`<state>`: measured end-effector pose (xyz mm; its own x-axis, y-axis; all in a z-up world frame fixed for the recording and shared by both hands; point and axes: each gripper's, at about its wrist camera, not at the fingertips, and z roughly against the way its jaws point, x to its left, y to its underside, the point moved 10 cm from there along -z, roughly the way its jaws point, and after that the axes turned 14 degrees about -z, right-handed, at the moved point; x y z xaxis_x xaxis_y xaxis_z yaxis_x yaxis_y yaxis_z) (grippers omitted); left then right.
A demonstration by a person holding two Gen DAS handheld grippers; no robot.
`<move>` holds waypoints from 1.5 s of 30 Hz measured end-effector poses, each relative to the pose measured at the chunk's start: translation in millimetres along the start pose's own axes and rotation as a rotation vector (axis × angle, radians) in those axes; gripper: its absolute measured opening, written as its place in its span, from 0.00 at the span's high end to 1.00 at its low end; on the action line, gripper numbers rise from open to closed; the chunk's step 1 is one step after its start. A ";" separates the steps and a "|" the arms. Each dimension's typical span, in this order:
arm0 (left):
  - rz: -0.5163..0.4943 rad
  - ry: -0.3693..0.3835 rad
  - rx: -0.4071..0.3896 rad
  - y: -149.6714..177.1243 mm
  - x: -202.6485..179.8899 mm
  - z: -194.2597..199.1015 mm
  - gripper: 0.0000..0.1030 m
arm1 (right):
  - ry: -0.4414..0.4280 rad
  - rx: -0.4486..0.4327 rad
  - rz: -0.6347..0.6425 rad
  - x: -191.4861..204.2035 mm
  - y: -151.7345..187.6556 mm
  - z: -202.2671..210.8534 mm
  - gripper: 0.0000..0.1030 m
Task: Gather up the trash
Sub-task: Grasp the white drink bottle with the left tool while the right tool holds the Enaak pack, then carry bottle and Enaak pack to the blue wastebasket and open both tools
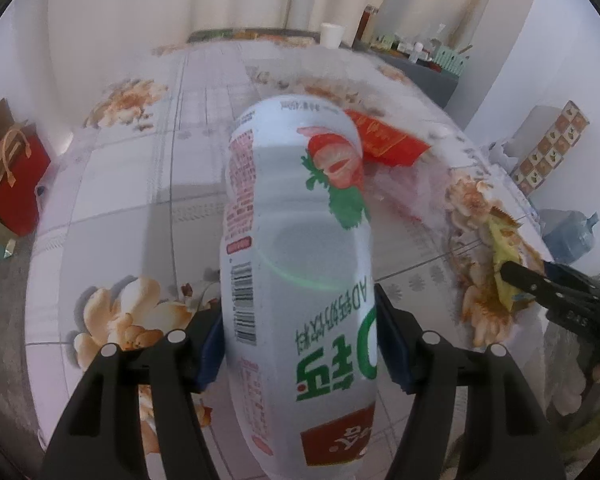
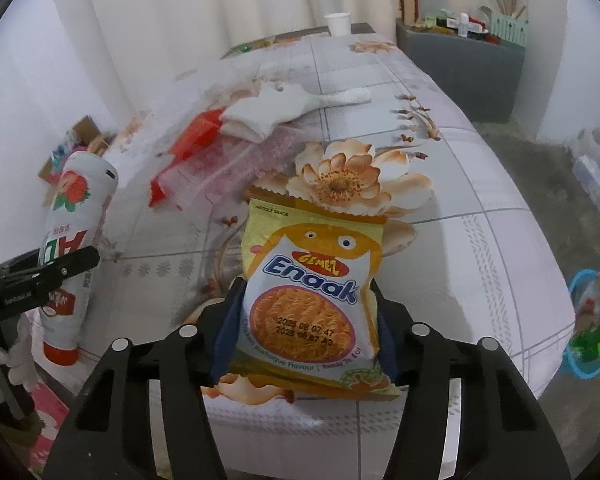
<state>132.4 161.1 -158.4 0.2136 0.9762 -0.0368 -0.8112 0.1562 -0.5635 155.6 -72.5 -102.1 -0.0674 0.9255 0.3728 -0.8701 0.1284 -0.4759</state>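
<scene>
A white drink bottle [image 1: 296, 220] with a strawberry picture and a red cap is held above the floral tablecloth [image 1: 132, 184]; my left gripper [image 1: 300, 340] is shut on its lower body. The right wrist view shows the same bottle [image 2: 76, 216] cap down at the left, with the left gripper [image 2: 72, 268] on it. A yellow noodle snack packet [image 2: 312, 280] lies at the table's near edge, and my right gripper [image 2: 306, 332] is shut on its two sides. In the left wrist view the packet [image 1: 504, 248] and right gripper [image 1: 540, 288] sit at the far right.
Mid-table lie a red wrapper [image 2: 196, 136], a clear plastic bag [image 2: 228, 164] and a white crumpled cloth [image 2: 276, 108]. A paper cup [image 2: 337, 23] stands at the far end. A blue basket [image 2: 592, 320] holding litter sits on the floor at the right. A red gift bag [image 1: 16, 184] stands left.
</scene>
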 end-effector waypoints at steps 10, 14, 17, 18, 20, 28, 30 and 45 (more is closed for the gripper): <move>-0.066 -0.010 -0.056 -33.3 -22.6 28.6 0.39 | -0.159 0.014 -0.128 -7.7 1.8 4.9 0.65; -0.140 0.006 -0.093 -57.2 -52.8 36.2 0.39 | -0.243 -0.009 -0.195 -20.2 -4.0 20.6 0.69; -0.186 0.043 -0.101 -74.6 -80.5 32.1 0.39 | -0.295 -0.049 -0.256 -37.2 -9.5 37.8 0.70; -0.206 0.061 -0.104 -81.9 -93.0 30.0 0.39 | -0.313 -0.071 -0.284 -46.7 -12.1 46.4 0.71; -0.246 0.104 -0.109 -96.5 -118.6 26.4 0.39 | -0.335 -0.108 -0.334 -64.8 -14.6 59.9 0.71; -0.429 0.316 -0.149 -165.1 -250.7 16.3 0.39 | -0.305 -0.305 -0.580 -189.1 -15.4 122.1 0.72; -0.474 0.385 -0.136 -180.8 -294.4 7.7 0.39 | -0.251 -0.374 -0.661 -236.0 -8.5 140.1 0.72; -0.610 0.668 0.202 -179.0 -574.8 -157.9 0.39 | 0.075 -0.569 -1.073 -434.8 84.4 187.2 0.71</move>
<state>240.8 -451.7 -166.8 0.8532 0.4371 -0.2845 -0.5213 0.6992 -0.4892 20.1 -530.9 -155.3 0.5997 0.2694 0.7535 -0.1266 0.9617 -0.2431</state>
